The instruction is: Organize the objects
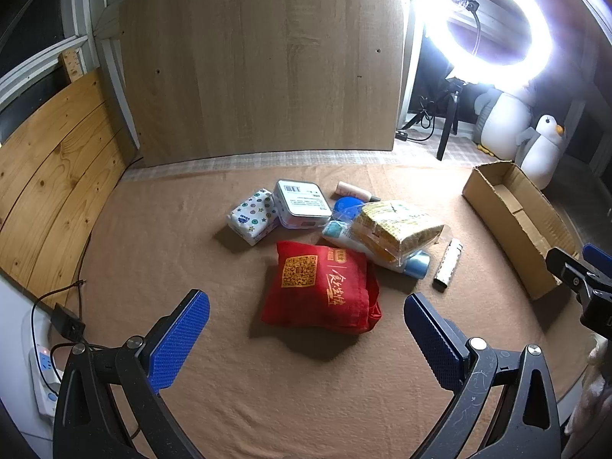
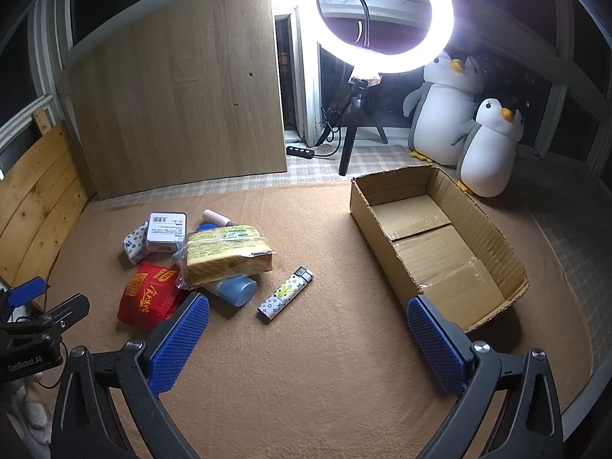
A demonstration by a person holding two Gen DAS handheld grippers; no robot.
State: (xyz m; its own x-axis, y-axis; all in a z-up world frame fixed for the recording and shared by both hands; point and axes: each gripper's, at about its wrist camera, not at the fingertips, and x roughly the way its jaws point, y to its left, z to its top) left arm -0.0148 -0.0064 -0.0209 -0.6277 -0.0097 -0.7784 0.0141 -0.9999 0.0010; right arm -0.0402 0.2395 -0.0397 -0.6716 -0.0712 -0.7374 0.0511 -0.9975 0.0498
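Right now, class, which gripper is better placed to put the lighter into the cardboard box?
Probably the right gripper: open, with the lighter just ahead and the cardboard box beside it. The left gripper faces the red pouch.

A tan blanket (image 2: 306, 382) carries 1 open cardboard box (image 2: 493, 237) by its right edge. Mid-blanket lie a red pouch (image 1: 317, 287), tissue pack (image 1: 253, 216), white tin (image 1: 302, 203) and patterned lighter (image 2: 286, 294).

Matt corrugated cardboard box (image 2: 432, 264) (brown).

Ring light (image 2: 384, 15), two plush penguins (image 2: 487, 149)
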